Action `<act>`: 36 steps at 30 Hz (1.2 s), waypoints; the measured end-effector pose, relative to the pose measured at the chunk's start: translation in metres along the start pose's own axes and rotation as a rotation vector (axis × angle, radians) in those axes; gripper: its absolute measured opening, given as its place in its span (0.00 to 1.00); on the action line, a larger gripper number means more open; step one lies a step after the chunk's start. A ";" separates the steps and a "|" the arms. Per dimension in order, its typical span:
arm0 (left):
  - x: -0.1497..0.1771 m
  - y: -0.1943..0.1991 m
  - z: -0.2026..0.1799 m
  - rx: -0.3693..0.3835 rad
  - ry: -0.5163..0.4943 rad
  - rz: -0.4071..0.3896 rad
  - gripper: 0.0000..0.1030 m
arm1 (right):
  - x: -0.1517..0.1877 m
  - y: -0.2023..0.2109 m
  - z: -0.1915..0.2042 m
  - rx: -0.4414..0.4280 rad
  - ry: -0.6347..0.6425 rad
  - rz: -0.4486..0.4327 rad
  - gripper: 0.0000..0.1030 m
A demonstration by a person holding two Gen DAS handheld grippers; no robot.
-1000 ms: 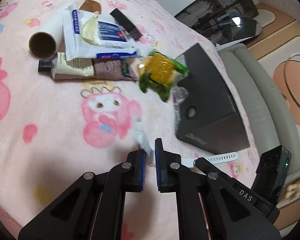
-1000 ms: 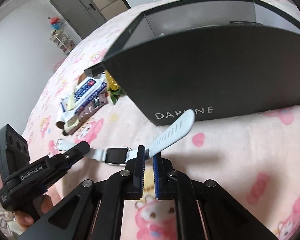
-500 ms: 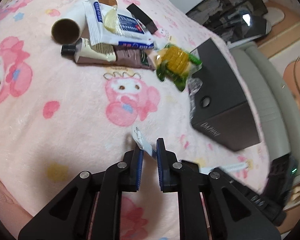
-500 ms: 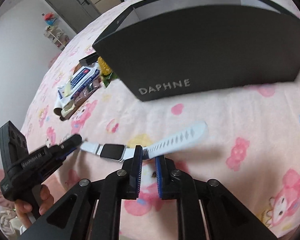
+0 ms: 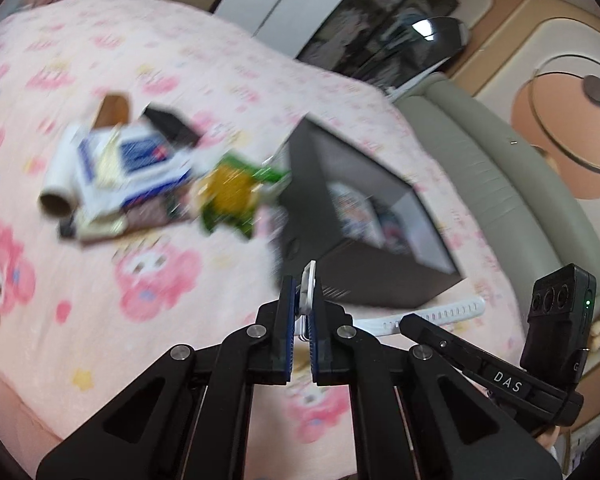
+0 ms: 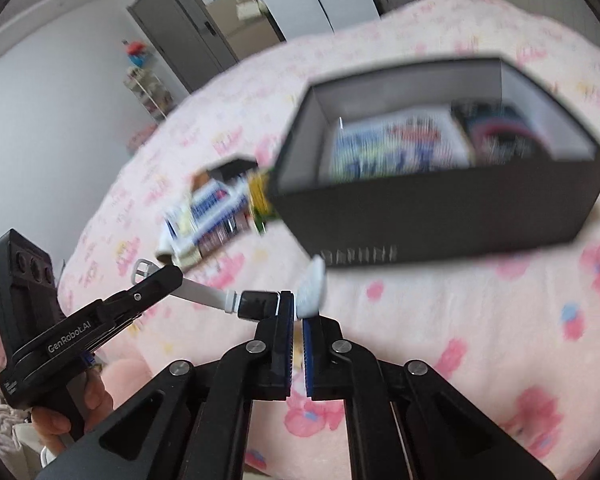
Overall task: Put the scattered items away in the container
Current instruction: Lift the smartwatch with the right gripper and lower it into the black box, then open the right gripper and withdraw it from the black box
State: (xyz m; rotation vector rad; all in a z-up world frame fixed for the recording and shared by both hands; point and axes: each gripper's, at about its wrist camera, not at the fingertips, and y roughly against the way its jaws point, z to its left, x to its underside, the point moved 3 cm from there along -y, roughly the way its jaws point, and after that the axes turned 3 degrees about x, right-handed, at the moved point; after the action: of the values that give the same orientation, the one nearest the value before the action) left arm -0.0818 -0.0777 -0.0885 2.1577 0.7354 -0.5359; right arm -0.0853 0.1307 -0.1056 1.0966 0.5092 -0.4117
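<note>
Both my hand-held grippers, left (image 5: pixel 301 322) and right (image 6: pixel 297 320), pinch the watch (image 6: pixel 256 303); the box (image 6: pixel 440 216) lies ahead, upper right of frame.

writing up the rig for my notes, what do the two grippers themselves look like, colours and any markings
Both are matte black linkage frames with silver pivot screws and blue ribbed finger pads. The left gripper reads "GenRobot.AI" on its side; the right gripper reads "DAS". Each carries a black camera block.

Grey sofa (image 5: pixel 512 184) (curved) beside pink bedspread (image 5: pixel 80 320).
</note>
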 end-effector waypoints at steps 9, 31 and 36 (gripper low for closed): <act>-0.071 -0.056 -0.066 0.005 -0.099 0.090 0.04 | -0.087 0.033 -0.034 0.061 0.017 -0.083 0.02; -0.149 -0.253 -0.038 -0.208 -0.006 0.281 0.22 | -0.215 -0.102 -0.160 0.232 -0.069 0.035 0.03; -0.153 -0.230 -0.041 -0.153 -0.001 0.233 0.45 | -0.211 -0.085 -0.183 0.228 -0.118 0.011 0.08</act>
State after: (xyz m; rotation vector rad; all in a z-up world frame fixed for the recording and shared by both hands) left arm -0.3409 0.0260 -0.0987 2.0647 0.4981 -0.3463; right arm -0.3379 0.2769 -0.1120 1.2853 0.3577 -0.5307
